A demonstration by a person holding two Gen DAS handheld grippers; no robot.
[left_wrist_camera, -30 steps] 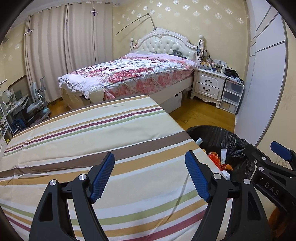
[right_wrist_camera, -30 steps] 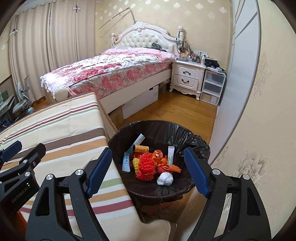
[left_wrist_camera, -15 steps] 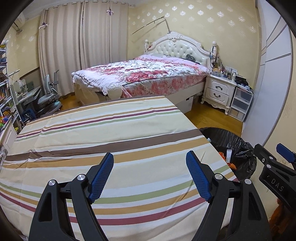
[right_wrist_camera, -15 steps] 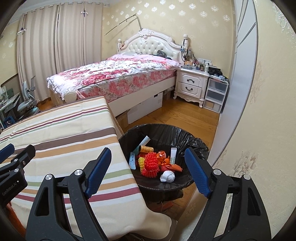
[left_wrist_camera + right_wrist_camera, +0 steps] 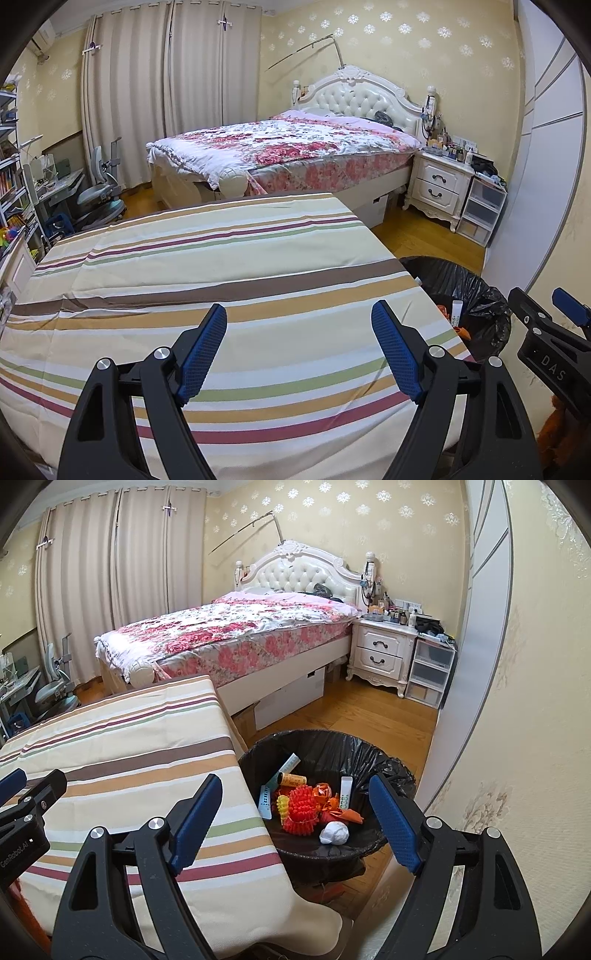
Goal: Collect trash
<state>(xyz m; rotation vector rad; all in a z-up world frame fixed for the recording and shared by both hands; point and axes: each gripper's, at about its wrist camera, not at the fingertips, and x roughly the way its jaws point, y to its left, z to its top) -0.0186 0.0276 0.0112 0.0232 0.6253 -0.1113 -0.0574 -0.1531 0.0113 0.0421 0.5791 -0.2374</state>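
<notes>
A bin lined with a black bag stands on the floor at the right edge of the striped tablecloth. Inside lie a red spiky ball, a crumpled white paper wad, orange wrappers, a small orange tube and pale strips. My right gripper hovers above the bin, open, with nothing between its blue pads. My left gripper is open over the bare striped cloth, holding nothing. The bin shows at the right of the left wrist view, beside the right gripper's body.
A bed with a floral cover stands behind the table. A white nightstand and plastic drawers sit by the wall. A wardrobe door borders the bin on the right. A desk chair and shelves stand at far left.
Both grippers have pulled back from the scene a little, so more of the table and room shows. The bin appears farther away. Jaws stay as wide as before.
</notes>
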